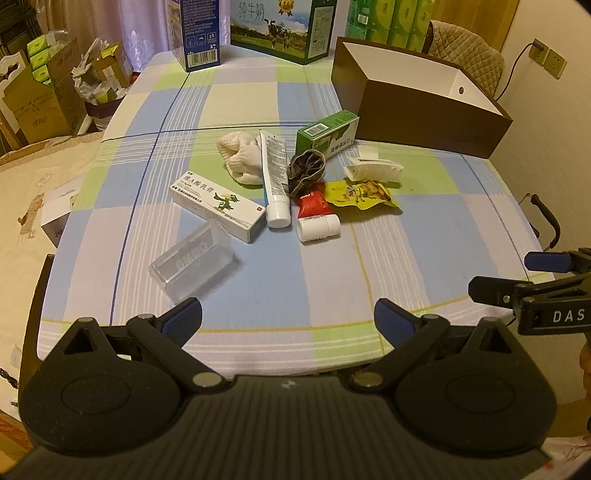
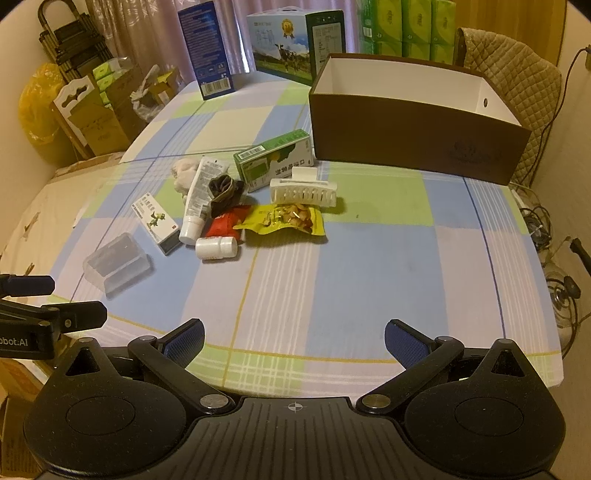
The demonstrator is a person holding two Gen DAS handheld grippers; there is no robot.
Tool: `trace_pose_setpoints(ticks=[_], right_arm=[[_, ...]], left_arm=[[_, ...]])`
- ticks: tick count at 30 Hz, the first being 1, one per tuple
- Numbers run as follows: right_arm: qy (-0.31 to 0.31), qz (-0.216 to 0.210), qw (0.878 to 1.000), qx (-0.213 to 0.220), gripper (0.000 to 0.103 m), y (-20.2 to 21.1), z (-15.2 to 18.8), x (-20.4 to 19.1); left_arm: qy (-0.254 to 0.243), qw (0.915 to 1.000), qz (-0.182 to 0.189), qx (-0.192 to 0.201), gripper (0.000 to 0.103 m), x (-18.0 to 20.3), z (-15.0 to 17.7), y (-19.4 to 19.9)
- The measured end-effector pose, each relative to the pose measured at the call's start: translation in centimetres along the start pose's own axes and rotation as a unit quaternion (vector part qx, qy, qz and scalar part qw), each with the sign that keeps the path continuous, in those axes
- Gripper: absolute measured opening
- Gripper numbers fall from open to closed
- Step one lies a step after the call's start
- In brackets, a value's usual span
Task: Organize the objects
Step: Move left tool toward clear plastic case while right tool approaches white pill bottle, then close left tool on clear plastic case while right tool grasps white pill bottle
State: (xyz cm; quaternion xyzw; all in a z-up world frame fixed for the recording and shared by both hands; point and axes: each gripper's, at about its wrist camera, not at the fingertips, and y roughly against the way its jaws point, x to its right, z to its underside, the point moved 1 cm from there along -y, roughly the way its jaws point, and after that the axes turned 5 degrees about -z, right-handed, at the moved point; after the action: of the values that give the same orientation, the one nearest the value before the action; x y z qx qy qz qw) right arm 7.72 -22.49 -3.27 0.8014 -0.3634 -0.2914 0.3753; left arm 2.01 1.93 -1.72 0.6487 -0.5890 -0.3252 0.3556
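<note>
Checked tablecloth (image 1: pixel 280 266) under scattered toiletries (image 1: pixel 275 177)

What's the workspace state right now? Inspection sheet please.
Surface: table under a checked cloth, near part bare.
Job's things: brown box open, inside mostly hidden; loose pile beside it: green carton, white clip, yellow snack bag, white bottle, red pouch, white tube, dark scrunchie, white cloth, ointment carton, clear plastic case apart at the left.
Clutter: blue carton, milk carton at the far edge.
Grippers: left tool open, empty; right tool open, empty.
Cables: tangle on floor at right; wall plug lead.
Surroundings: quilted chair, cardboard boxes, green packs.
</note>
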Motion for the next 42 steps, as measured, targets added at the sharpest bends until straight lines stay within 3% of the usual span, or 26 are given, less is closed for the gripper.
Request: trace_pose_setpoints(ticks=[7,14,30,34,39,42], right_arm=[[-0.003,0.000,1.000,0.000,0.101,-0.5,-0.5,0.2],[-0.011,0.000,1.000,-0.005,0.101,-1.4,-1.7,1.4],[-0.033,0.004,0.999,-0.017,0.101,-2.3,-2.8,3.1],[-0.040,0.005,0.999,-0.019,0.101,-2.5,-3.1,3.6],[-0.043,0.005,0.999,-0.020,0.101,-2.7,-3.4,3.9],[-0.047,0.004,0.999,-0.020,0.101,-2.9,-3.6,4.0]], left_arm=[[-0.004,0.9999,-0.012,0.002,0.098,-0.2,-1.1,-0.9],[-0.007,0.9993,-0.036,0.008,0.098,-2.8,-1.3,-2.5],[-0.098,0.9940,-0.047,-0.014,0.088,-5.5,-2.9,-9.2],[-0.111,0.9924,-0.046,-0.026,0.070,-5.5,-3.3,-10.5],[-0.125,0.9905,-0.047,-0.033,0.064,-5.4,-3.7,-11.5],[-0.125,0.9902,-0.046,-0.041,0.047,-5.6,-3.7,-11.9]])
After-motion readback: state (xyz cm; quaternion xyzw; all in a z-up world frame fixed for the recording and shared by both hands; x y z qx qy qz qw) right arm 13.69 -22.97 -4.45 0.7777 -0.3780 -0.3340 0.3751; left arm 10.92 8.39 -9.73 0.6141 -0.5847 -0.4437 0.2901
